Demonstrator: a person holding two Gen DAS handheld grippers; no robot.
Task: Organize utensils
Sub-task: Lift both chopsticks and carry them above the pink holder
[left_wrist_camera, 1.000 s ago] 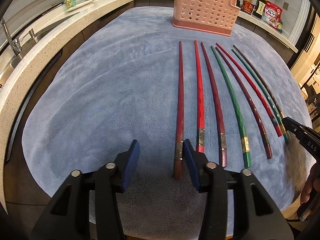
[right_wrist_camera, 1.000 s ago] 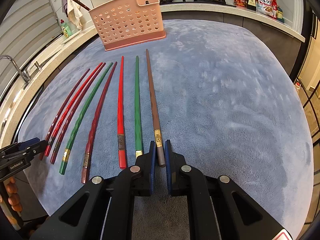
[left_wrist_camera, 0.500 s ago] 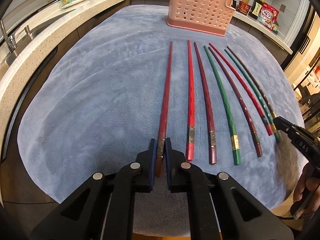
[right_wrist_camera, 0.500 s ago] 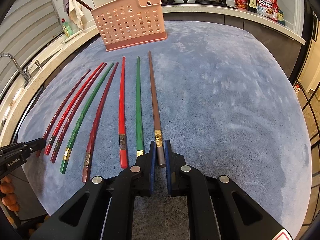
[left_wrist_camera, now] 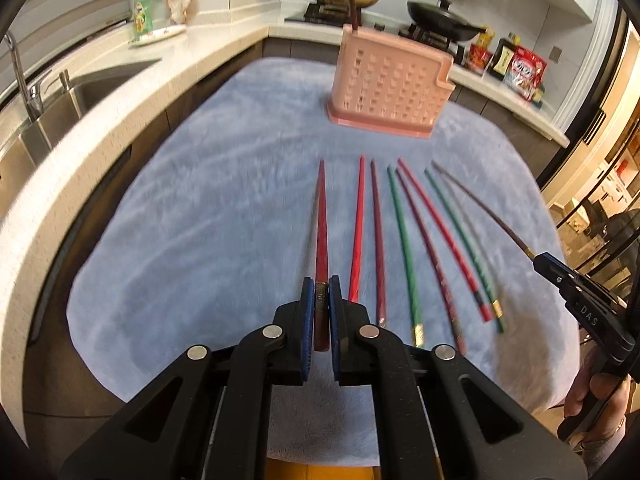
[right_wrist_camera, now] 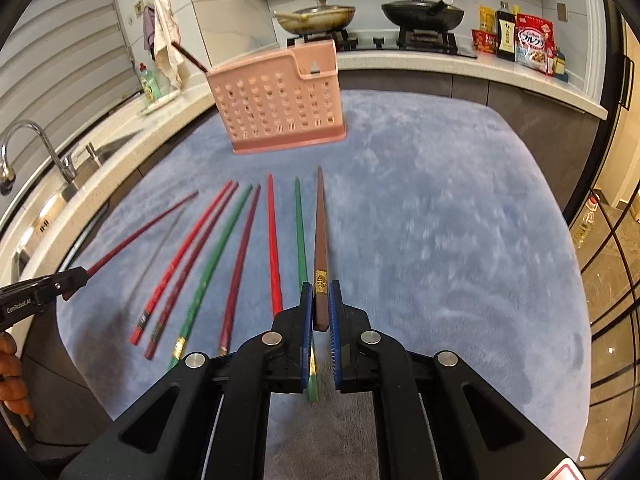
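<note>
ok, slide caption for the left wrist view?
Left gripper lifts a dark red chopstick off the blue mat, pink holder ahead.

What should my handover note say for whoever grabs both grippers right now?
Left gripper: shut on a dark red chopstick, lifted off the mat.
Right gripper: shut on a brown chopstick, also lifted.
Six chopsticks lie in a row on the blue mat; one already stands in the pink holder at the far edge.
Left: drop both held sticks into the holder, then fetch the remaining six.
</note>
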